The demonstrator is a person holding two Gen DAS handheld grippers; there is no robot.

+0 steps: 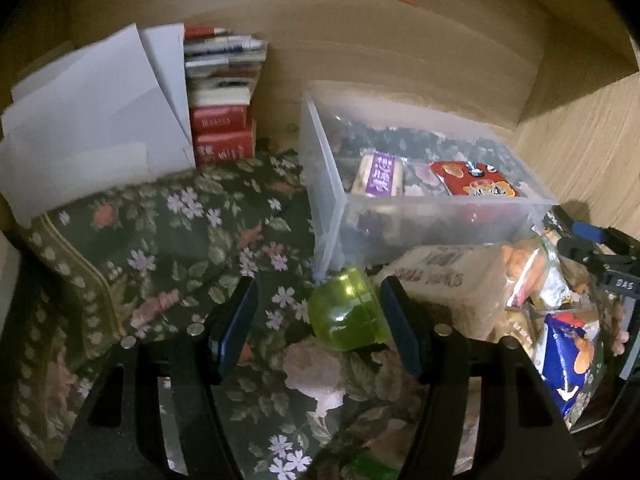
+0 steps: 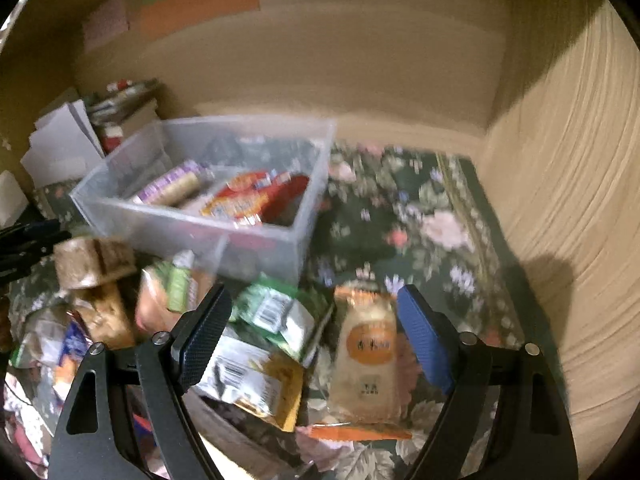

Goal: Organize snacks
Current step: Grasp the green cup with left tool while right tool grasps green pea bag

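A green translucent jelly cup [image 1: 348, 314] lies on the floral cloth between the fingers of my left gripper [image 1: 318, 292]. It sits close to the right pad, with a wide gap to the left pad, so the gripper is open. My right gripper [image 2: 314, 304] is open too. An orange-labelled snack packet [image 2: 366, 360] lies between its fingers, beside the right pad and not pinched. Behind both stands a clear plastic box [image 1: 326, 200] [image 2: 160, 224] holding a purple packet [image 1: 378, 178] and a red packet [image 1: 472, 182]. A heap of loose snacks [image 1: 520, 292] [image 2: 100, 280] lies in front of the box.
White papers [image 1: 92, 120] and a stack of books and red boxes [image 1: 222, 100] stand at the back left. Wooden walls [image 2: 560, 200] close in the back and right. A floral cloth [image 2: 420, 220] covers the surface. The other gripper shows at each view's edge.
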